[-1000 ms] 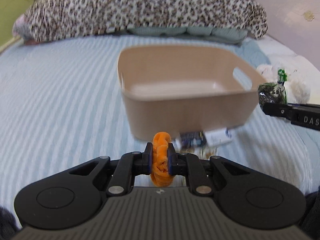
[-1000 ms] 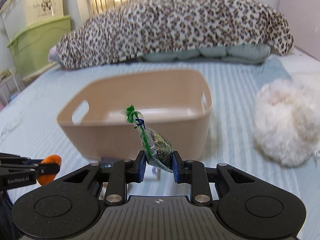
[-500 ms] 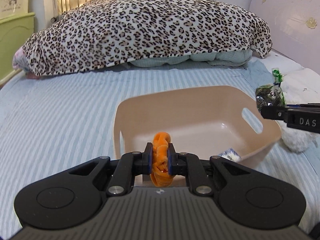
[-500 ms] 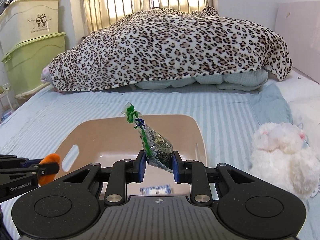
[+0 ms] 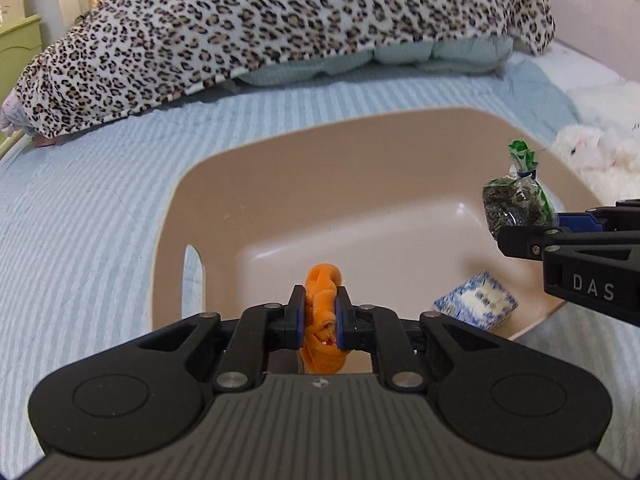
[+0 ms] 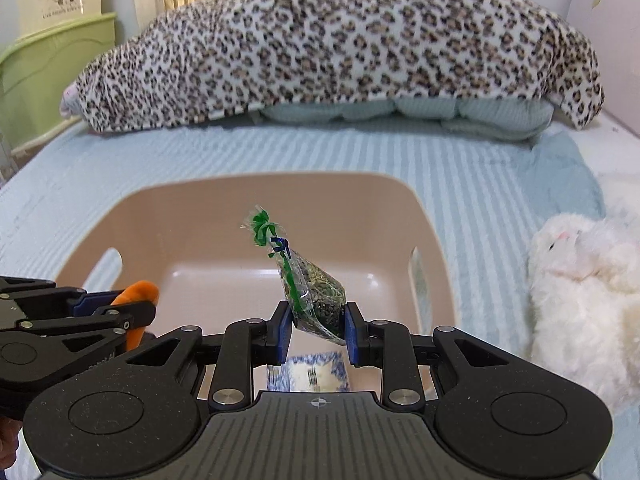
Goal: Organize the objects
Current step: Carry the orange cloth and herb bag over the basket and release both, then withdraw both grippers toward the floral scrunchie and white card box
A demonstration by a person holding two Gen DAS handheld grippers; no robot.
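Now both grippers are hovering over the bin [image 5: 280,152], having risen from beside it. Left gripper [image 5: 320,316] jaws are clamping the orange scrunchie [image 5: 322,308]; right gripper [image 6: 316,332] jaws are pinching the herb bag [image 6: 316,296] (blue packet [image 5: 476,304] already inside). Release looks next.

The beige bin [image 5: 360,168] is viewed from close above and steeply down by both wrist cameras, toward the leopard blanket [image 6: 340,40] at 12 o'clock; bin [image 6: 256,216], blanket [image 5: 280,20] and bedsheet [image 5: 80,200] are shared.
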